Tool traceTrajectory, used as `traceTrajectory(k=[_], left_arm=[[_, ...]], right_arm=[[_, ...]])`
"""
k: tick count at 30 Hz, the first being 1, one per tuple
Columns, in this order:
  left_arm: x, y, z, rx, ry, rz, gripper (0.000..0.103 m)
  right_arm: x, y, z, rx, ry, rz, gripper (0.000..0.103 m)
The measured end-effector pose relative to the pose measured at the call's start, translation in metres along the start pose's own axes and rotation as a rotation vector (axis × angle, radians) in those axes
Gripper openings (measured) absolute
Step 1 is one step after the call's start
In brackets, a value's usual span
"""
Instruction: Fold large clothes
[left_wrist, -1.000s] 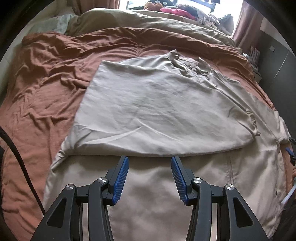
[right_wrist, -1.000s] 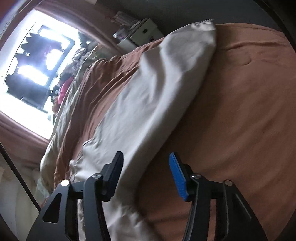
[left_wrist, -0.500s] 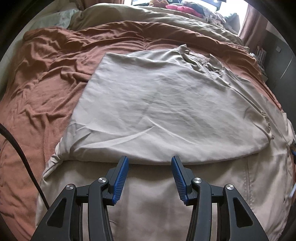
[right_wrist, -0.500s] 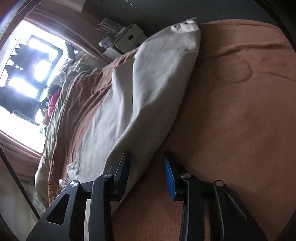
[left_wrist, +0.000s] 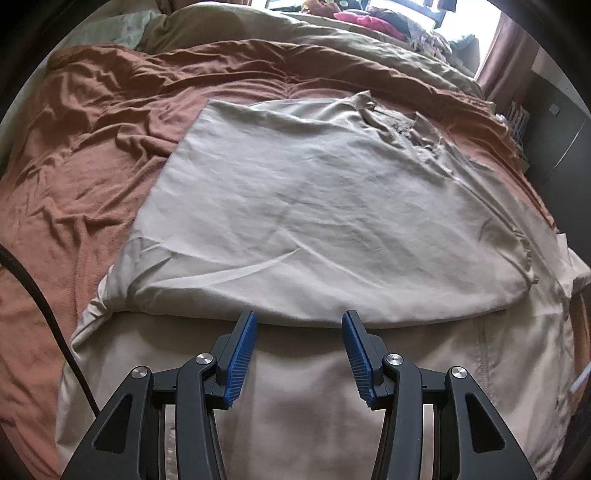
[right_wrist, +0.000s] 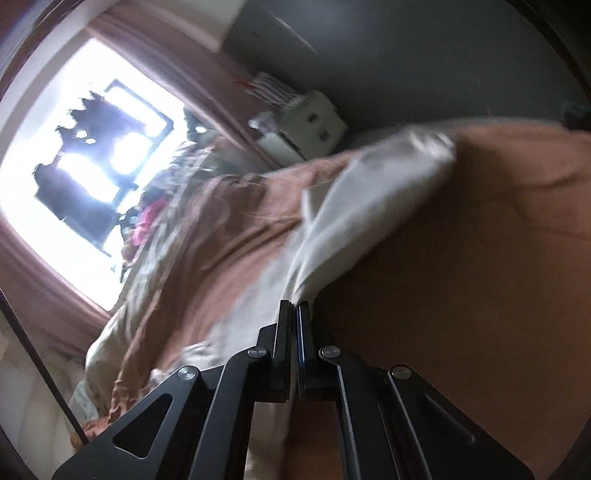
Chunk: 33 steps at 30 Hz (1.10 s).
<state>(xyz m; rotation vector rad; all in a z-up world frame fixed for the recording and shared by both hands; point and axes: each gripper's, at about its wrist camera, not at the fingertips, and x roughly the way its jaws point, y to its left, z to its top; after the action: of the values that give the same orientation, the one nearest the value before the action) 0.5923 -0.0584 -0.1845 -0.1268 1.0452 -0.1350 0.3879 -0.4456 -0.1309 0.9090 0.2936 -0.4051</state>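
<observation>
We've got the beige shirt (left_wrist: 317, 221) lying on the rust-brown blanket (left_wrist: 92, 147), one side folded over the middle. Our right gripper (right_wrist: 294, 308) has just clamped its jaws onto the shirt's edge (right_wrist: 332, 240), cloth pinched between them. Our left gripper (left_wrist: 299, 321) hangs released over the fold line, gripping nothing.

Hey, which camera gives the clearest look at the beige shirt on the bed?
The left wrist view: the beige shirt lies spread, partly folded, sharp, nearly whole. The right wrist view shows only a blurred strip of it, running into the shut right gripper.
</observation>
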Motion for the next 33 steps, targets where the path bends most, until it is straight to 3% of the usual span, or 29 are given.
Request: traceTrajectory(k=[7, 15, 18, 22, 25, 29, 30, 33], left_arm=[[-0.007, -0.012, 0.001, -0.003, -0.013, -0.035, 0.050], [-0.013, -0.017, 0.003, -0.019, -0.028, -0.068, 0.050], [-0.013, -0.018, 0.003, -0.021, -0.029, -0.073, 0.050], [-0.014, -0.017, 0.004, -0.029, -0.030, -0.078, 0.050], [-0.014, -0.015, 0.004, -0.038, -0.032, -0.079, 0.050], [-0.015, -0.015, 0.005, -0.050, -0.036, -0.089, 0.050], [-0.016, -0.015, 0.005, -0.052, -0.039, -0.092, 0.050], [-0.019, -0.015, 0.004, -0.058, -0.042, -0.105, 0.050]], right_arm=[[-0.023, 0.063, -0.029, -0.136, 0.040, 0.126, 0.000], [-0.008, 0.107, -0.062, -0.281, 0.159, 0.194, 0.000], [0.016, 0.133, -0.092, -0.409, 0.279, 0.216, 0.000], [0.042, 0.142, -0.118, -0.491, 0.423, 0.186, 0.000], [0.066, 0.142, -0.123, -0.472, 0.500, 0.125, 0.000], [0.067, 0.135, -0.115, -0.347, 0.537, 0.132, 0.004], [0.064, 0.131, -0.108, -0.311, 0.529, 0.149, 0.014], [0.024, 0.103, -0.103, -0.203, 0.455, 0.159, 0.077]])
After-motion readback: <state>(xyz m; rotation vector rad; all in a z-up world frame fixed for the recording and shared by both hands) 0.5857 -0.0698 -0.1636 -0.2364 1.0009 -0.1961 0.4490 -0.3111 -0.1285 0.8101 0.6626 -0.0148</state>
